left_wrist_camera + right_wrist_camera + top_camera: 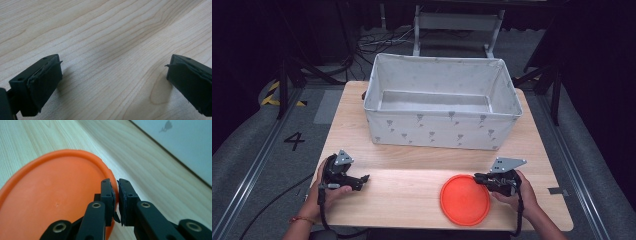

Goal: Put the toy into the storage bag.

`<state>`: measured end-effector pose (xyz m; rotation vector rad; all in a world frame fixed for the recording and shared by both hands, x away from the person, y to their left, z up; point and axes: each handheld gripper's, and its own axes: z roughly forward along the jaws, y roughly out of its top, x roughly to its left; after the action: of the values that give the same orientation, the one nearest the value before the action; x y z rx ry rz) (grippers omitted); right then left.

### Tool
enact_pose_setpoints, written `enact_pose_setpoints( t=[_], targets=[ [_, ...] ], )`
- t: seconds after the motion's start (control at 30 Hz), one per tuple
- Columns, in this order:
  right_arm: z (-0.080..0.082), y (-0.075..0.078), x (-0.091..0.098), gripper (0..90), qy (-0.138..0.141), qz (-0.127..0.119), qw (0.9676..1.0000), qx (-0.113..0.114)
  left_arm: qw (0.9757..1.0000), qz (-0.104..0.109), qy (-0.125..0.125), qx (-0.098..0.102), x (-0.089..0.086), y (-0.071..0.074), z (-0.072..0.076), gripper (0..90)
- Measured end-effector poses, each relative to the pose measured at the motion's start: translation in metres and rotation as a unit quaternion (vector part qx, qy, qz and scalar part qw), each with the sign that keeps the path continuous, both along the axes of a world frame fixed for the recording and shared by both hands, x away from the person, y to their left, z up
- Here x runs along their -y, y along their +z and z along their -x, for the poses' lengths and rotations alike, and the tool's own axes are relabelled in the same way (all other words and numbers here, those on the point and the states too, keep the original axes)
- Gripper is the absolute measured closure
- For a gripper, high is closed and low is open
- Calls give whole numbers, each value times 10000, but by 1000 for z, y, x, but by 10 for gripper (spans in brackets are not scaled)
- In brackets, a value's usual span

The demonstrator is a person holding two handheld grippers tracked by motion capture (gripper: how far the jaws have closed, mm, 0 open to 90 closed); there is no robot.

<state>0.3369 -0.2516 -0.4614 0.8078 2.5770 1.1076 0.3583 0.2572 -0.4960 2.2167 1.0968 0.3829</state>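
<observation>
An orange round plate lies flat on the wooden table near the front right. My right gripper sits at the plate's right rim, and in the right gripper view its jaws pinch the plate rim between the pads of my right gripper. My left gripper rests low over the table at the front left; in the left gripper view its fingers stand wide apart over bare wood with nothing between them.
A large white fabric bin with a grey pattern stands at the back of the table, open on top. Dark floor, cables and a metal frame lie beyond the table's far edge.
</observation>
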Motion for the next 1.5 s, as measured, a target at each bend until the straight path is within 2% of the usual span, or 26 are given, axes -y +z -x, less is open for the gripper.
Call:
enact_pose_setpoints(
  t=[0.1, 0.3, 0.53, 0.63, 0.7, 0.83, 0.87, 0.9, 0.93, 0.97, 1.0, 1.07, 1.13, 1.17, 1.2, 1.23, 1.33, 1.4, 1.5],
  targets=[
    [-3, -1, -3, 830, 28, 13, 10000, -5, 10000, -2, -1, 2, 0, 0, 0, 4],
    [-6, -8, 2, 829, -51, -123, 9997, -191, 10000, 3, -16, 5, 0, 0, 0, 4],
    [-7, -15, 3, 824, -54, -60, 9997, -247, 10000, 3, -19, 5, 0, 0, 0, 4],
    [-7, -18, 2, 795, -18, -22, 9995, -322, 10000, 13, -34, 12, 0, 0, -1, 4],
    [-7, -20, 1, 736, 16, -37, 9993, -363, 10000, 12, -36, 13, 0, 0, -1, 4],
    [-4, -21, -6, 499, 146, 82, 9993, -342, 10000, 9, -31, 14, 0, 0, -1, 4],
    [-4, -21, -6, 499, 146, 82, 9993, -342, 10000, 9, -31, 14, 0, 0, -1, 4],
    [-4, -22, -9, 432, 99, 101, 9993, -332, 10000, 10, -36, 13, 0, 0, -1, 4],
    [-4, -22, -9, 432, 99, 101, 9993, -332, 10000, 10, -36, 13, 0, 0, -1, 4],
    [-5, -25, -12, 294, -20, 160, 9993, -330, 10000, 9, -32, 15, 0, 0, -1, 4],
    [-6, -27, -12, 256, -108, 205, 9991, -362, 10000, 8, -31, 15, 0, 0, -1, 4],
    [-7, -29, -12, 252, -139, 89, 9989, -436, 10000, 3, -32, 18, 0, 0, -1, 4],
    [-7, -29, -12, 253, -113, 88, 9990, -417, 10000, 8, -35, 13, 0, 0, -1, 4],
    [-4, -29, -13, 278, 11, 100, 9992, -387, 10000, 6, -36, 16, 0, 0, -1, 4],
    [-2, -29, -15, 354, 141, 82, 9992, -367, 10000, 8, -35, 15, 0, 0, -1, 4],
    [0, -28, -17, 385, 263, 25, 9990, -368, 10000, 3, -39, 6, 0, 0, -1, 4],
    [1, -28, -16, 516, 31, -38, 9992, -384, 10000, 1, -39, 3, 0, 0, -1, 4],
    [-4, -28, -10, 620, -145, -196, 9983, -535, 10000, -8, -44, 26, 0, 0, -1, 4],
    [-7, -28, -7, 672, -221, -332, 9971, -646, 10000, 8, -35, 15, 0, 0, -1, 4]
  ],
)
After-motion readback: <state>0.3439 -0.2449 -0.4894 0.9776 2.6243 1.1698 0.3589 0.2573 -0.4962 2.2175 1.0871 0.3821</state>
